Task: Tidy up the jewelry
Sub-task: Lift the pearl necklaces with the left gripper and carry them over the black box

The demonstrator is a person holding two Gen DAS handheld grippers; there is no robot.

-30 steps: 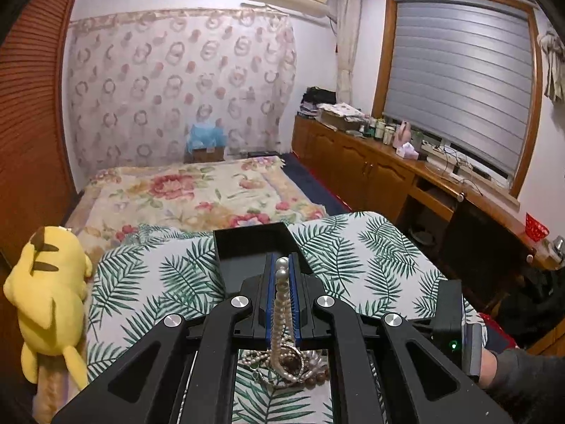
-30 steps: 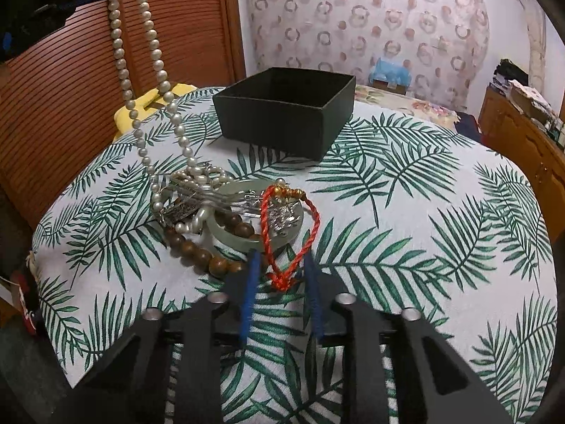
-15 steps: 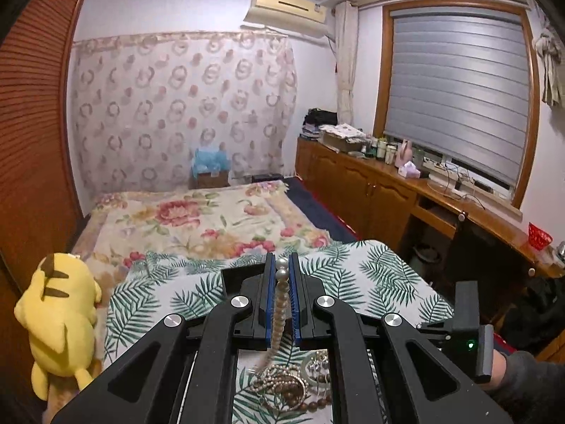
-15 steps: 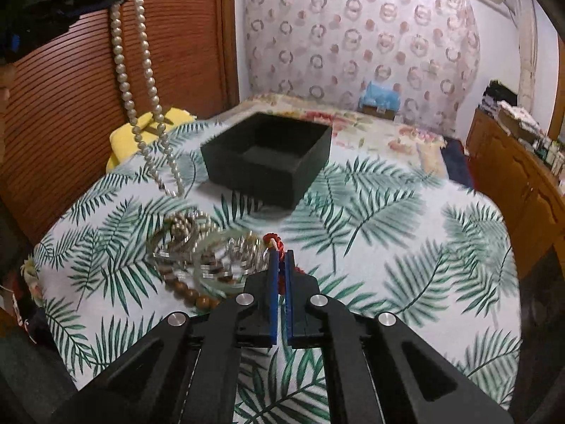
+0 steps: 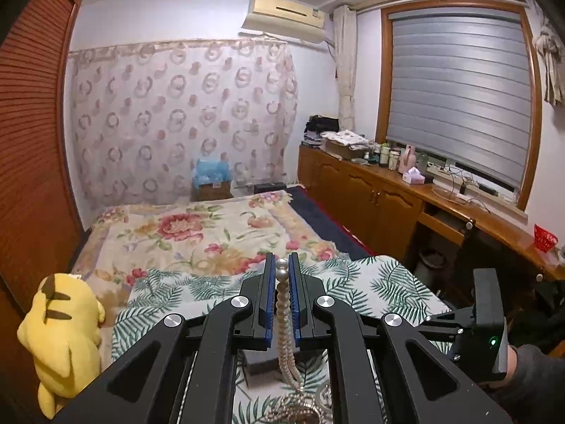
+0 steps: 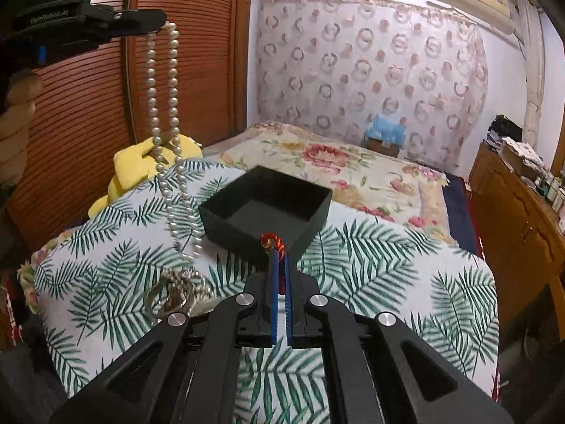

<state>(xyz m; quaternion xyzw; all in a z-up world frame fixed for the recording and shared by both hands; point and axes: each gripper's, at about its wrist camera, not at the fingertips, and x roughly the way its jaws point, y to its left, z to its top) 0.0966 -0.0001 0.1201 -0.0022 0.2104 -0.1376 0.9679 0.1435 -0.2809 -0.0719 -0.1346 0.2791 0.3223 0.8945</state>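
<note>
Over the palm-print table (image 6: pixel 406 265): left gripper (image 5: pixel 281 265) clamps pearl necklace (image 6: pixel 166 123), right gripper (image 6: pixel 279 252) clamps red cord bracelet (image 6: pixel 272 242); black box (image 6: pixel 265 208) empty, tangled pile (image 6: pixel 176 293) left.

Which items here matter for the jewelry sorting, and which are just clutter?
In the job:
- pearl necklace, clamped in the left gripper
- red cord bracelet, pinched in the right gripper
- black box, open, nothing seen inside
- leftover jewelry pile on the leaf-print cloth

Just lying about:
- yellow plush toy
- floral bedspread
- tissue box on the sideboard
</note>
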